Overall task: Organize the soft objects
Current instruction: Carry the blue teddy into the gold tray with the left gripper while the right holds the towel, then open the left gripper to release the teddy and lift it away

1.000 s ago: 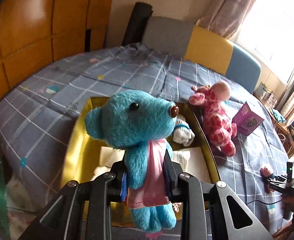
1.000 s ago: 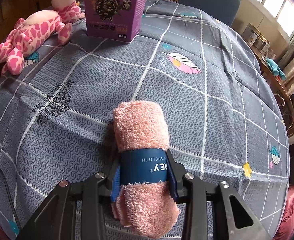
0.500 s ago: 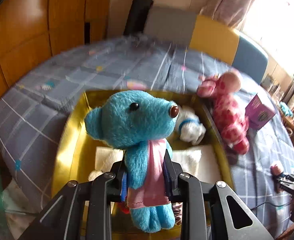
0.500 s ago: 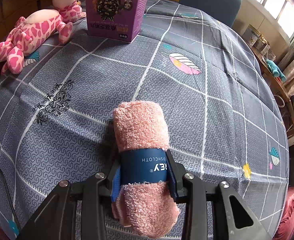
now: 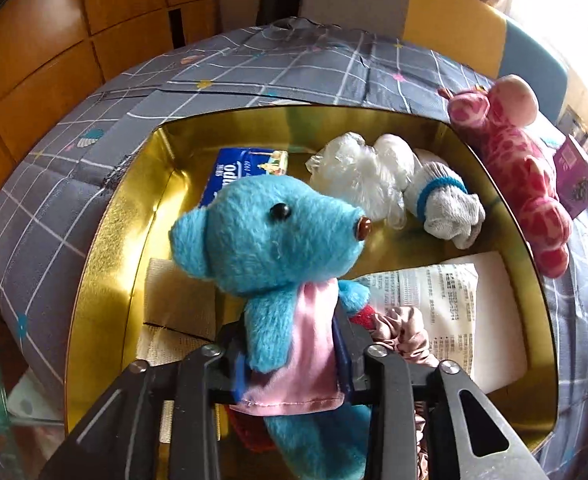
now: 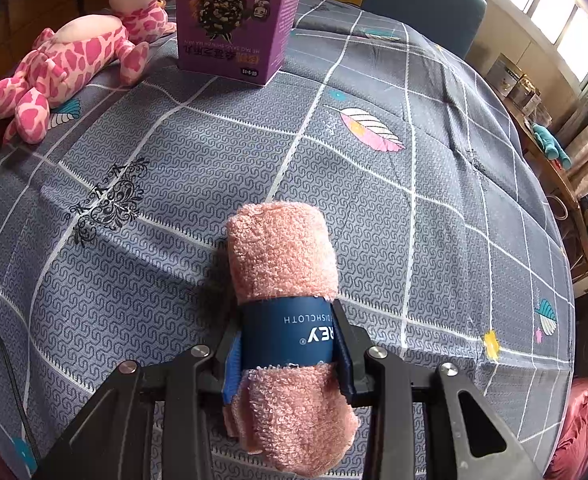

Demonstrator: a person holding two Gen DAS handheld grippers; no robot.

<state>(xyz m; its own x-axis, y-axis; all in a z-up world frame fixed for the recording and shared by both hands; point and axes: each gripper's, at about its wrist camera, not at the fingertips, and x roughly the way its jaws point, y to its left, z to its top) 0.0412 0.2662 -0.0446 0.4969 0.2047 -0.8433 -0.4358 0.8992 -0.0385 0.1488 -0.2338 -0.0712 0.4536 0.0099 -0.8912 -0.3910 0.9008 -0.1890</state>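
My left gripper (image 5: 291,364) is shut on a blue plush bear (image 5: 269,236) in a pink vest, held upright over the open gold box (image 5: 101,264). The box holds a white sock (image 5: 446,208), a plastic-wrapped white bundle (image 5: 358,172), a blue tissue pack (image 5: 229,172), a white printed packet (image 5: 446,304) and a pink scrunchie (image 5: 404,332). My right gripper (image 6: 287,348) is shut on a rolled pink dishcloth (image 6: 281,252) with a navy paper band, just above the grey bedspread (image 6: 374,208).
A pink spotted plush giraffe (image 5: 522,168) lies by the box's right rim; it also shows in the right wrist view (image 6: 73,64). A purple carton (image 6: 233,20) stands next to it on the bed. A wooden wall (image 5: 53,40) stands at left, chairs behind the bed.
My left gripper has carried the blue bear forward and down over the gold box, so the box's contents now fill the view. The right gripper and dishcloth have barely moved.
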